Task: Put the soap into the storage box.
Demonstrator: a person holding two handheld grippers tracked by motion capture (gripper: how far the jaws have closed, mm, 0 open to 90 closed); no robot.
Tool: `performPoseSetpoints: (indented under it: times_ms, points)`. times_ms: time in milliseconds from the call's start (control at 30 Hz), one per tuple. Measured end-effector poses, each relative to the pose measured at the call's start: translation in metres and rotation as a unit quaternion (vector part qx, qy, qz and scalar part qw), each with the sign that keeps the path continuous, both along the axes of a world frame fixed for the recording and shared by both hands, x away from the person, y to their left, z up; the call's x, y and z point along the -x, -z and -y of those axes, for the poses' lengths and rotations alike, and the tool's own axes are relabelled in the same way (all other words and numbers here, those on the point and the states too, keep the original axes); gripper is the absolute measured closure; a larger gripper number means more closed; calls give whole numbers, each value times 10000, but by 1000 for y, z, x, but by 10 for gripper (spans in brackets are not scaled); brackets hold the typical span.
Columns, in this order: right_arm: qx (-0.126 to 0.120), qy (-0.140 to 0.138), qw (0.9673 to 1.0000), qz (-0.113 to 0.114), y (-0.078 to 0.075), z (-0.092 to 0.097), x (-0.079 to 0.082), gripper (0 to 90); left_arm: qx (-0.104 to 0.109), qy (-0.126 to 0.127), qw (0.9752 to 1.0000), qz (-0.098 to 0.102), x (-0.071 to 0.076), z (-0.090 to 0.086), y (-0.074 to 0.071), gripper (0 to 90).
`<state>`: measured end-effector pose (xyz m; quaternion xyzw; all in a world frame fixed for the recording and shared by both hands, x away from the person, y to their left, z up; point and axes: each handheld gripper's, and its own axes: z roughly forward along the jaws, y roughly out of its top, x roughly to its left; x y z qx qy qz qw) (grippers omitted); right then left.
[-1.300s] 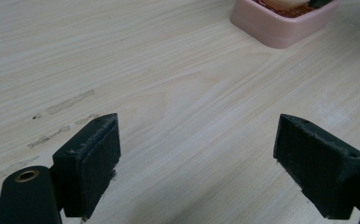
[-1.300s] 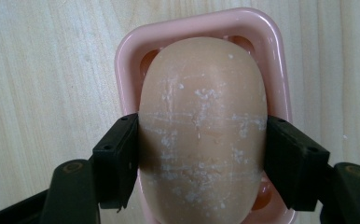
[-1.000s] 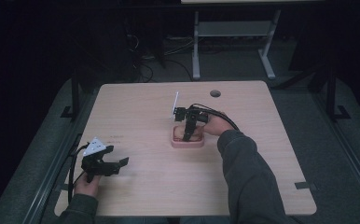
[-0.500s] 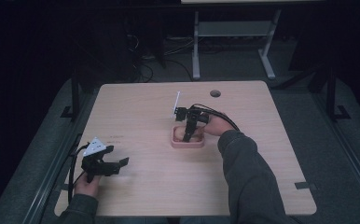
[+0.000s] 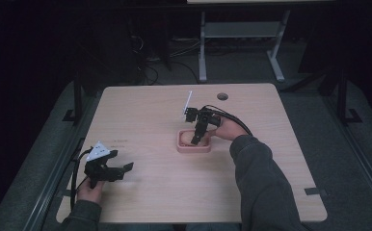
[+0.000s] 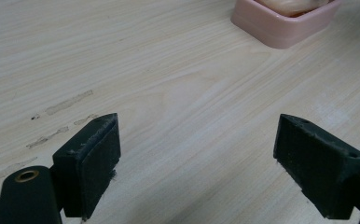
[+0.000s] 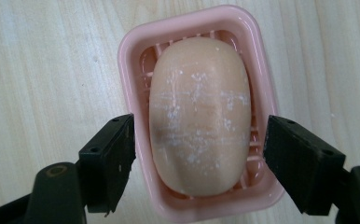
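A pale peach soap bar [image 7: 199, 116] lies in a pink soap dish [image 7: 131, 56] near the middle of the wooden table [image 5: 150, 115]. My right gripper [image 7: 199, 149] points down over the dish [image 5: 193, 147]. Its jaws have just been opening and now stand on either side of the soap's near end, with a gap at each pad [image 7: 115, 158]. In the high view this gripper [image 5: 197, 137] sits at the dish. My left gripper [image 5: 121, 168] rests low at the table's near left, open with nothing between its jaws [image 6: 197, 154]. The dish [image 6: 280, 28] shows far ahead of it.
A round cable hole [image 5: 222, 96] sits near the table's far edge. Faint scuff marks [image 6: 61, 105] streak the wood ahead of the left gripper. A metal desk frame [image 5: 242, 43] stands on the floor beyond the table. Bare wood lies between the two grippers.
In the high view the right gripper stays at the dish with hardly any shift. The left gripper has not moved.
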<state>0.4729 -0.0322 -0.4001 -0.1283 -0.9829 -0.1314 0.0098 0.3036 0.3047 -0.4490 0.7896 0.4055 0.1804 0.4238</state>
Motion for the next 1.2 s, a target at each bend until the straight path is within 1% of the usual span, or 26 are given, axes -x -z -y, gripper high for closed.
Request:
performPoseSetpoints:
  times_ms: [133,400,467,500,733,933,1000,1067,1133,1167,1200]
  points:
    - [-84,74,9999,16,-2,6,2,236,-5,-8,10000,-3,0,0,0,143]
    - [-134,147,9998,2,-3,12,3,214,2,-10,10000,-16,0,0,0,143]
    - [-119,164,9998,27,-4,12,4,215,-11,4,10000,-15,0,0,0,143]
    - [-123,161,9998,39,-5,12,5,216,29,-13,10000,-6,0,1,0,143]
    - [-167,199,9996,56,-9,17,7,216,7,-2,10000,-11,0,0,0,143]
    - [-190,286,9994,2,-8,25,9,216,-1,-3,10000,-17,0,0,1,143]
    - [-179,315,9993,8,-7,28,9,216,-7,0,10000,-19,0,0,1,143]
    - [-221,320,9992,36,-7,31,10,217,-11,-2,10000,-10,0,0,1,143]
    - [-192,376,9991,-3,-7,33,10,215,-7,-2,10000,-22,0,0,1,143]
    - [-196,359,9992,-7,-7,34,10,215,-12,0,10000,-15,0,0,1,143]
    - [-194,368,9991,25,-8,35,11,217,-20,1,10000,-18,0,0,0,143]
